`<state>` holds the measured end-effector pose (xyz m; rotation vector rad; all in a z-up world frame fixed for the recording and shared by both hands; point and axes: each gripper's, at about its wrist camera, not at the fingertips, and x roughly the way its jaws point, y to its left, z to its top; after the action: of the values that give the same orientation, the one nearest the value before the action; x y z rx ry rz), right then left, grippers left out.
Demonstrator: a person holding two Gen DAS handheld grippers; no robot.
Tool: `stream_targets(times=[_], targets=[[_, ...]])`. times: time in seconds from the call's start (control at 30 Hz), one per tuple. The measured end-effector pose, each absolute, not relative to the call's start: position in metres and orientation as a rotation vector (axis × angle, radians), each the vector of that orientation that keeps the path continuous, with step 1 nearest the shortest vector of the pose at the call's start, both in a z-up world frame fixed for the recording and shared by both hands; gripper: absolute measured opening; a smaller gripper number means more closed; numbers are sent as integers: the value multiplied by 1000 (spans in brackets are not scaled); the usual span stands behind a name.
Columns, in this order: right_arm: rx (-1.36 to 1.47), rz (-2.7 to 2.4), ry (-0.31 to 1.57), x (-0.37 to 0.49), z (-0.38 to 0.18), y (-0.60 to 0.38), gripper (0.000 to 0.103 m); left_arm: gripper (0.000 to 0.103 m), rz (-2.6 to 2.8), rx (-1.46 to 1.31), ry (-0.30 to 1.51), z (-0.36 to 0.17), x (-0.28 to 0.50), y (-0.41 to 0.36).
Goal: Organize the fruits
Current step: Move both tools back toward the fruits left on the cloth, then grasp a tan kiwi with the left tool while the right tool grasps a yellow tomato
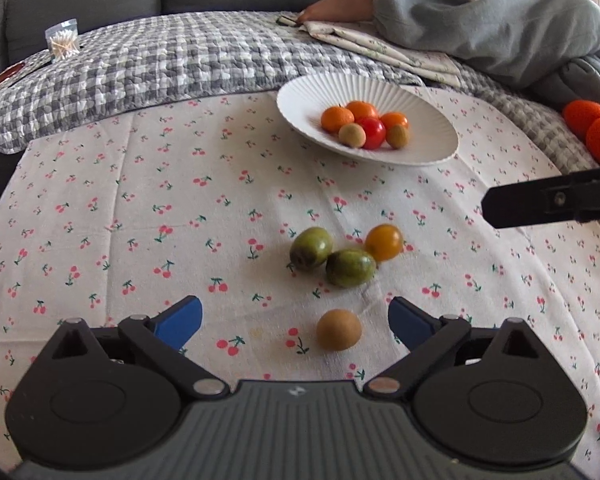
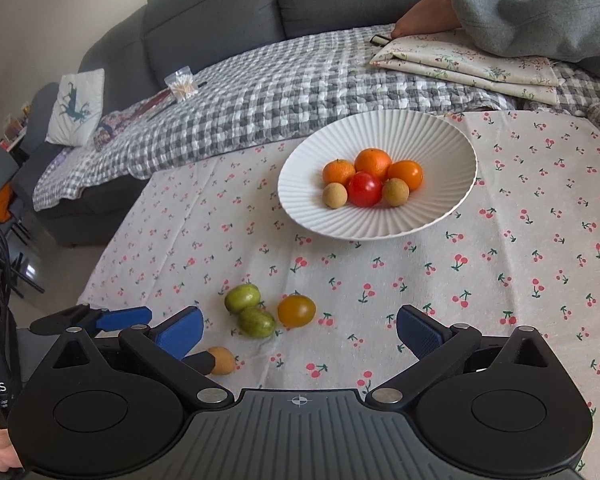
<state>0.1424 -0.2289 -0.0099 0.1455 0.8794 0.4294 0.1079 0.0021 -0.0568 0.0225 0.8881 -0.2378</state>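
Observation:
On the cherry-print cloth [image 1: 140,208] lie a brown round fruit [image 1: 339,329], two green fruits [image 1: 311,248] [image 1: 350,267] touching each other, and a yellow-orange tomato [image 1: 384,242]. My left gripper [image 1: 296,320] is open, and the brown fruit sits untouched between its blue fingers. A white ribbed plate [image 1: 420,156] farther back holds tangerines, a red tomato and two brown fruits. My right gripper [image 2: 300,332] is open and empty, just short of the yellow-orange tomato [image 2: 296,311]. The green fruits [image 2: 242,297] and the brown fruit [image 2: 222,360] lie to its left. The plate [image 2: 380,128] stands beyond.
A grey checked quilt [image 1: 160,60] and a dark sofa [image 2: 220,12] lie behind the cloth. On the quilt are a bag of cotton swabs [image 1: 63,42], folded floral cloths [image 2: 468,64], a person's foot [image 2: 424,12] and a grey garment [image 1: 500,28]. Orange objects [image 1: 588,124] sit far right.

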Motion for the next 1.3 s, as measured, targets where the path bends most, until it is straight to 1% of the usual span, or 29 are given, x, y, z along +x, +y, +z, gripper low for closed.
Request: stream_targets(times=[0.03, 0.07, 0.1, 0.2, 0.23, 0.27, 0.3, 0.37, 0.4, 0.47, 0.5, 0.6, 0.67, 0.8, 0.87, 1.1, 1.17, 1.2, 1.23, 1.27, 1.3], targets=[[136, 427, 881, 143, -11, -228, 103, 96, -245, 24, 889, -59, 108, 1], [134, 428, 883, 143, -13, -227, 103, 90, -250, 29, 890, -61, 109, 0], [136, 431, 885, 144, -14, -227, 103, 87, -254, 38, 895, -63, 109, -2], [128, 430, 886, 145, -17, -225, 103, 70, -285, 81, 910, -70, 109, -11], [123, 430, 884, 145, -19, -224, 103, 67, -295, 97, 913, -73, 108, -15], [119, 429, 884, 146, -21, -222, 103, 58, -303, 112, 916, -75, 108, -18], [115, 426, 885, 147, -22, -221, 103, 47, -310, 128, 919, -77, 108, -21], [110, 420, 886, 150, -26, -219, 102, 39, -314, 143, 910, -79, 108, -24], [110, 419, 886, 151, -27, -218, 102, 32, -315, 143, 908, -78, 109, -24], [111, 418, 886, 152, -30, -217, 101, 26, -320, 123, 913, -77, 110, -21], [106, 416, 882, 153, -32, -216, 101, 26, -320, 116, 915, -76, 110, -20], [102, 409, 883, 156, -38, -214, 95, 26, -308, 116, 920, -75, 111, -17], [116, 406, 897, 160, -44, -212, 87, 26, -293, 104, 924, -73, 112, -14], [135, 402, 906, 167, -54, -208, 81, 26, -279, 80, 919, -69, 113, -8], [153, 399, 912, 171, -59, -206, 76, 26, -277, 81, 918, -68, 114, -7], [173, 392, 930, 182, -70, -195, 65, 26, -267, 87, 920, -70, 114, -4], [160, 384, 935, 184, -73, -191, 59, 26, -264, 87, 918, -69, 114, -2], [160, 383, 928, 185, -74, -190, 58, 26, -262, 87, 917, -69, 113, -1], [160, 384, 926, 185, -74, -190, 52, 26, -262, 86, 916, -70, 114, -1], [152, 385, 925, 186, -74, -189, 38, 26, -259, 84, 917, -70, 114, 0], [137, 384, 928, 186, -74, -187, 31, 26, -257, 83, 918, -70, 114, 0]])
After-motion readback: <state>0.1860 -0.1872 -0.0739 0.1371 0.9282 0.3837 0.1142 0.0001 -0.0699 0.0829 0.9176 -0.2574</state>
